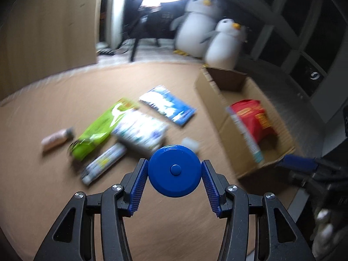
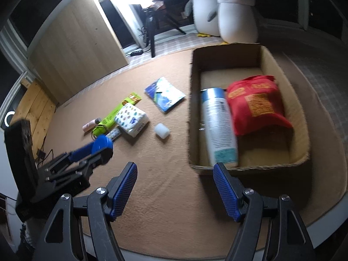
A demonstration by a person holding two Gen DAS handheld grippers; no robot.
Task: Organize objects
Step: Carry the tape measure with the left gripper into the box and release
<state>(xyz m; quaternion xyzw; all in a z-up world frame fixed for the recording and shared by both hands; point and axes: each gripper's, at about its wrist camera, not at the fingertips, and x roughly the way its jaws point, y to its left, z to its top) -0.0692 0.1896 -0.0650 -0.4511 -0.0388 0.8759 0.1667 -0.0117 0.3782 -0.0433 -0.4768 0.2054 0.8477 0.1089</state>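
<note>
My left gripper is shut on a round blue disc with a centre button, held above the brown mat; the right wrist view shows that blue disc at the left. My right gripper hangs open and empty just before the near wall of the cardboard box. Inside the box lie a white-and-blue spray can and a red bag. On the mat are a blue booklet, a white patterned pack, a green pouch, a pink tube and a small white roll.
The brown mat covers a round table whose edge runs close on the near right. Two plush penguins stand behind the box. A wooden cabinet and a ring light on a tripod are at the back.
</note>
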